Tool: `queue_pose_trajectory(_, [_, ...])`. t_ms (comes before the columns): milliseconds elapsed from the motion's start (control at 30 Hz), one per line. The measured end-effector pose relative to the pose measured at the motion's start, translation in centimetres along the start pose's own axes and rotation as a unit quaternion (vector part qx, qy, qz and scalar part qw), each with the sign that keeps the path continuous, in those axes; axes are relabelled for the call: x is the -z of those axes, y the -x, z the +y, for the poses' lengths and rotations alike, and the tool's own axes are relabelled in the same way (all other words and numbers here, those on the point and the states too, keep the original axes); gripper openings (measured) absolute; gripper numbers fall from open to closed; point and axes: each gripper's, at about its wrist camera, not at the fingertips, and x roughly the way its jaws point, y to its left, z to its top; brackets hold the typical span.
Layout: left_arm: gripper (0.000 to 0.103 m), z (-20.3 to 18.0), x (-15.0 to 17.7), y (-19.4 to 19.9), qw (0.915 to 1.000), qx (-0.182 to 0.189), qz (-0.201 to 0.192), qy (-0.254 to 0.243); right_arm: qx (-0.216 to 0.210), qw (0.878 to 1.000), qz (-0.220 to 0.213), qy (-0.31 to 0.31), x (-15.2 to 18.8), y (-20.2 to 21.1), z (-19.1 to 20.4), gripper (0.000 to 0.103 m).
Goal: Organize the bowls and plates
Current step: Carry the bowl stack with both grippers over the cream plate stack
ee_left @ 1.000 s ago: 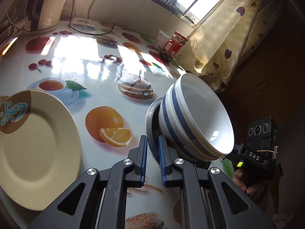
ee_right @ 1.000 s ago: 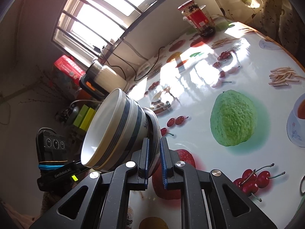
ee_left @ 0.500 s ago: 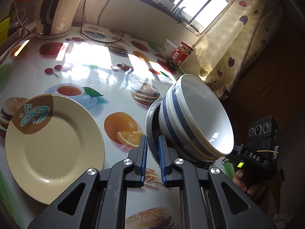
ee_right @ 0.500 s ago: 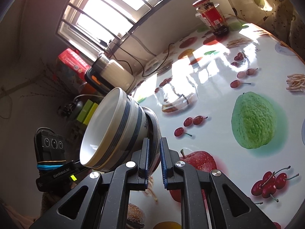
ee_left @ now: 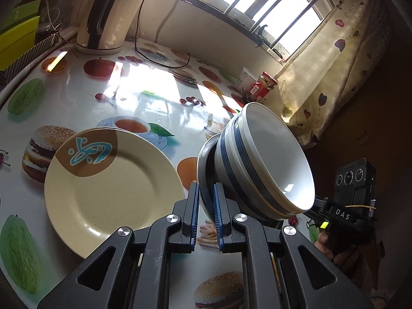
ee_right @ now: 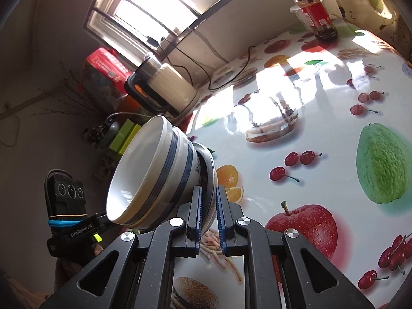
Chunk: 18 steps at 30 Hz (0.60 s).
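Observation:
Two stacked white bowls with blue stripes (ee_left: 270,159) rest on a small grey-rimmed plate (ee_left: 203,159), and the whole stack hangs above the table. My left gripper (ee_left: 206,198) is shut on the plate's near rim. In the right wrist view my right gripper (ee_right: 208,206) is shut on the opposite rim of that plate (ee_right: 209,164), with the bowls (ee_right: 154,175) to its left. A cream plate with a brown and teal patch (ee_left: 110,193) lies flat on the table, just left of the held stack.
The round table (ee_left: 154,95) wears a glossy fruit-print cloth. An electric kettle (ee_left: 110,18) and its cord stand at the back, with a red-lidded jar (ee_left: 262,87) and a white cup (ee_left: 246,77) near the curtain (ee_left: 334,77). Green boxes (ee_left: 18,33) sit far left.
Both grippers have carried the stack across the table towards the cream plate, which now lies closer beside it in the left wrist view. The grips have not changed.

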Motion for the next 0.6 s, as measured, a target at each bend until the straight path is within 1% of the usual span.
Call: queue_pose_trajectory(600, [0.01,3.3,-0.1,2.6,0.9989,-0.025,-0.028,0.027,-0.021,0.999,0.033,0.023,-0.3,-4.0,2.7,0.012])
